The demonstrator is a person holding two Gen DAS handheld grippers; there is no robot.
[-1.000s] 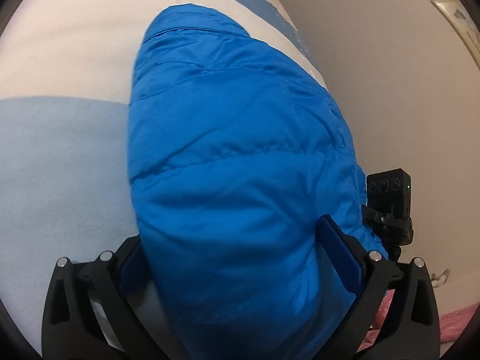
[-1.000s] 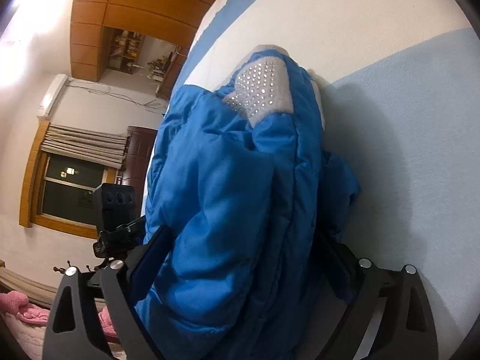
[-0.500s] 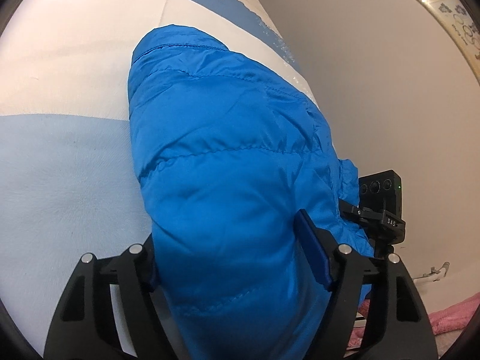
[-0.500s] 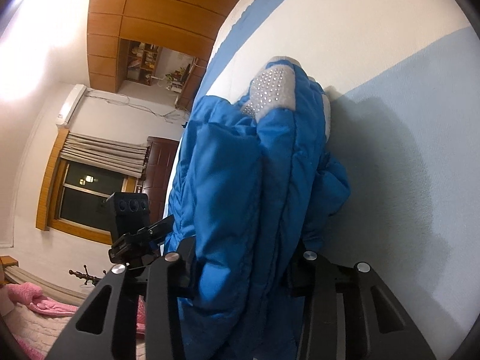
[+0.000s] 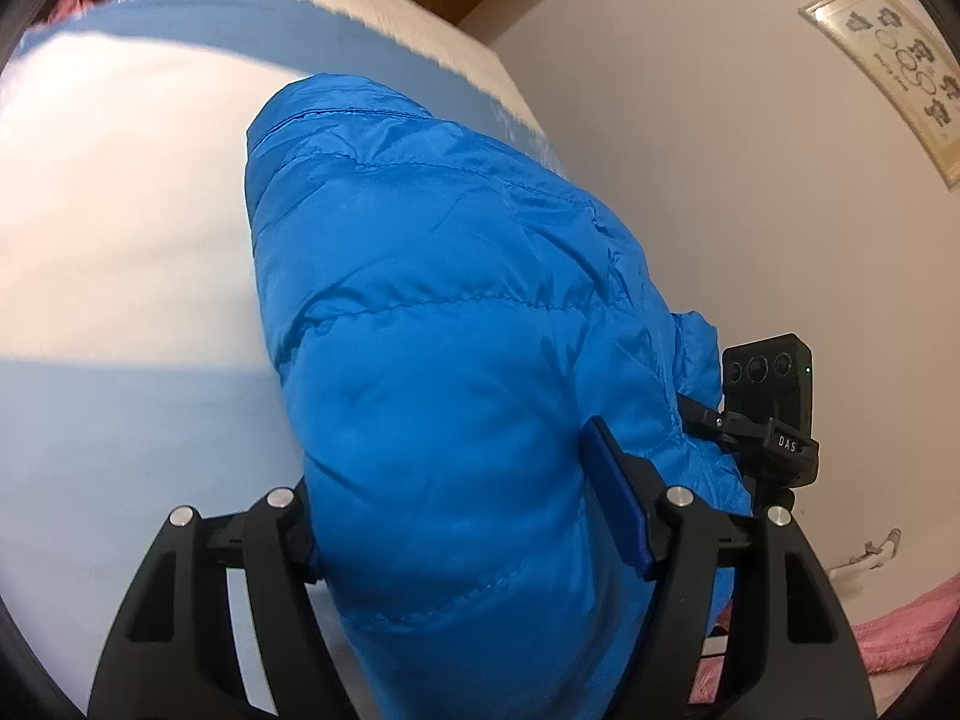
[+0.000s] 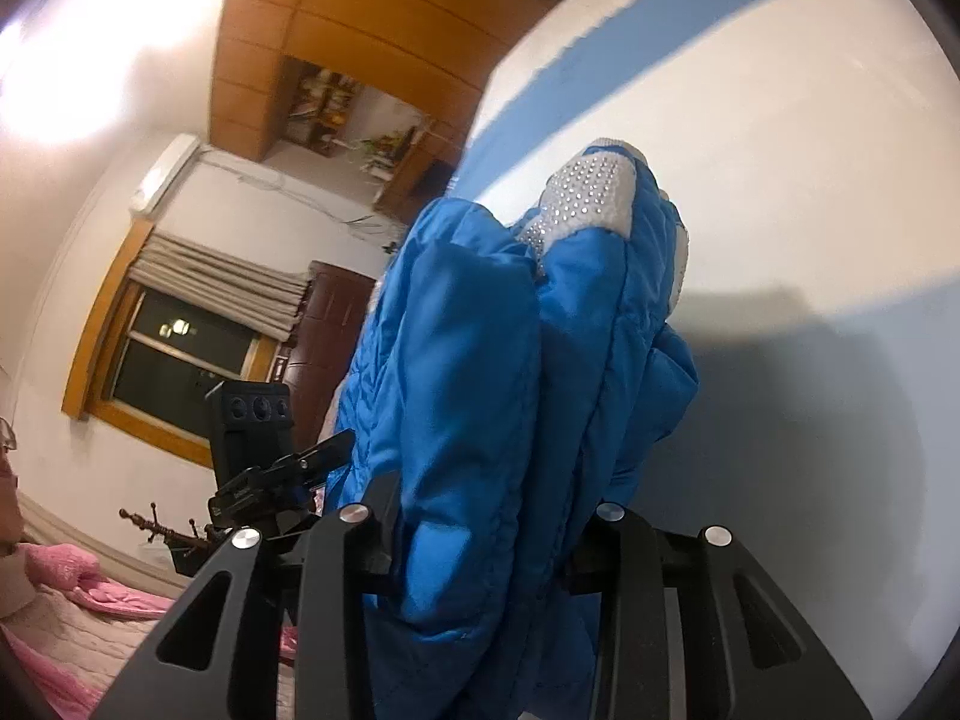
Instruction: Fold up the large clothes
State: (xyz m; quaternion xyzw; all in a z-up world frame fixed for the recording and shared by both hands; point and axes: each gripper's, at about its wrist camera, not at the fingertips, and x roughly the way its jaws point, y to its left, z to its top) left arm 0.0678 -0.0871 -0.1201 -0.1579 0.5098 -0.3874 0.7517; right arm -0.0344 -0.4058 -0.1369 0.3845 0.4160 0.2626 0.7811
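A bright blue quilted puffer jacket [image 5: 456, 360] hangs folded between both grippers, above a white and light blue striped bed [image 5: 120, 240]. My left gripper [image 5: 462, 516] is shut on one end of the jacket, which bulges up between its fingers. My right gripper [image 6: 486, 540] is shut on the other end of the jacket [image 6: 480, 372]; a grey studded patch [image 6: 588, 192] shows at its far tip. Each view shows the other gripper's camera beside the jacket: the right gripper's [image 5: 768, 396], the left gripper's [image 6: 252, 426].
The bed surface [image 6: 780, 180] lies under the jacket. A pale wall [image 5: 720, 150] with a framed picture [image 5: 894, 72] stands beyond it. A pink blanket [image 6: 66, 612], a window [image 6: 180, 348] and a wooden wardrobe [image 6: 360, 18] are to the side.
Both grippers have closed tighter on the jacket and lifted it. The views tilt up, and more of the wall and room shows.
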